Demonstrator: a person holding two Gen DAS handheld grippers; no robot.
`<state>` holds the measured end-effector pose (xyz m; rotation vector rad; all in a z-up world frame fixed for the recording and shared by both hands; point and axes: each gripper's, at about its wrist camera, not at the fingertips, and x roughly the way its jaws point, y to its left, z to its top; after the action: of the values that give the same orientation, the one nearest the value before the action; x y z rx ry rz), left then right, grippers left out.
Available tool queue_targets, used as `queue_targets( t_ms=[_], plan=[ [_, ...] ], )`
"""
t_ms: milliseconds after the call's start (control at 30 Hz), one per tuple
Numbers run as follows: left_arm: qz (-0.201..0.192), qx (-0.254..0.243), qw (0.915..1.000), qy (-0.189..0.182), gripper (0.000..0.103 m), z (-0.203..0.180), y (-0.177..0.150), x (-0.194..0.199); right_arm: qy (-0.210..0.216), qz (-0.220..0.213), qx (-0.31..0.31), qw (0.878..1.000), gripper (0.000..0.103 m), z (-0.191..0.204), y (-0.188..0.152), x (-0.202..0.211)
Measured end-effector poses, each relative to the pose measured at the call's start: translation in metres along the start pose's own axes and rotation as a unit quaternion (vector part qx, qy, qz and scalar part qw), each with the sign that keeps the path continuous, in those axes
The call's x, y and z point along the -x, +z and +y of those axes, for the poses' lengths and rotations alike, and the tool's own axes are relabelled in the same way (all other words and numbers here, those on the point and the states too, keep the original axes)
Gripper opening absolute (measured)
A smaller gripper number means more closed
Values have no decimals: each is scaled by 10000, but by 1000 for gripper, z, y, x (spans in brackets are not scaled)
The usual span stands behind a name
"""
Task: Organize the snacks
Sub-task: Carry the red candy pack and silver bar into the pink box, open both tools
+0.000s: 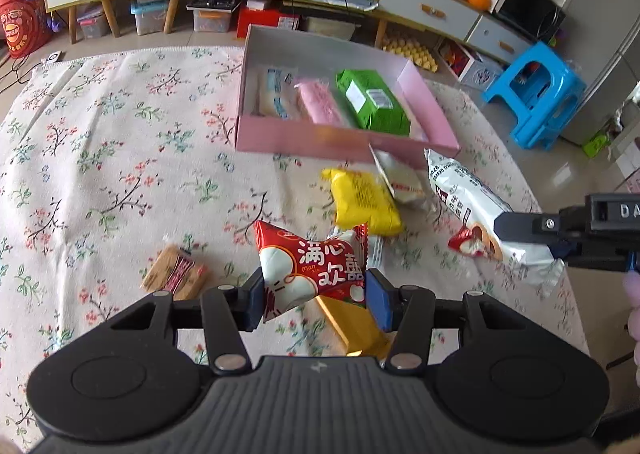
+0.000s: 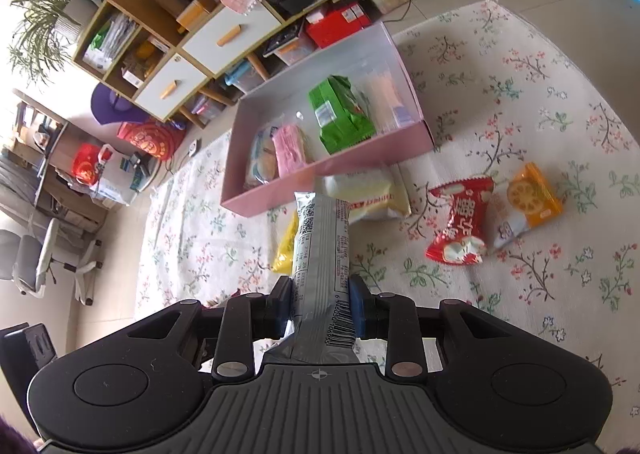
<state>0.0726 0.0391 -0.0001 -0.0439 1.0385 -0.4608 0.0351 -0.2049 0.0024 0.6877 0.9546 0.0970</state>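
Fingers of the left gripper (image 1: 315, 294) pinch a red and white snack bag (image 1: 308, 268), held up just over a gold packet (image 1: 352, 330) on the flowered cloth (image 1: 100, 142); a brown cracker pack (image 1: 176, 268) lies to its left with lots of bare cloth around it; the right gripper (image 2: 319, 308) squeezes a long silver-white bar pack (image 2: 322, 250) that points forward; past them lie a yellow packet (image 1: 366, 202) and a pale packet (image 1: 400, 178), close to the pink box (image 1: 304, 138); inside the box sit a blue-white pack (image 1: 276, 92), a pink pack (image 1: 320, 102) and a green pack (image 1: 372, 104) side by side; the box's left part is bare; the cloth's far edge runs just behind the box, and a blue stool (image 1: 534, 94) stands on the floor off to the right.
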Motion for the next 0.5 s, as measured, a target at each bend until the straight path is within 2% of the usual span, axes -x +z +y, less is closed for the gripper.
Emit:
queue_targets(
  t_ms=[300, 500],
  plan=[
    [-40, 145, 9999, -44, 48, -4, 23, -9, -86, -186, -30, 9998, 29, 2, 19, 5],
    [69, 87, 9999, -15, 48, -10, 46, -23, -244, -60, -56, 9997, 29, 0, 43, -6]
  ],
)
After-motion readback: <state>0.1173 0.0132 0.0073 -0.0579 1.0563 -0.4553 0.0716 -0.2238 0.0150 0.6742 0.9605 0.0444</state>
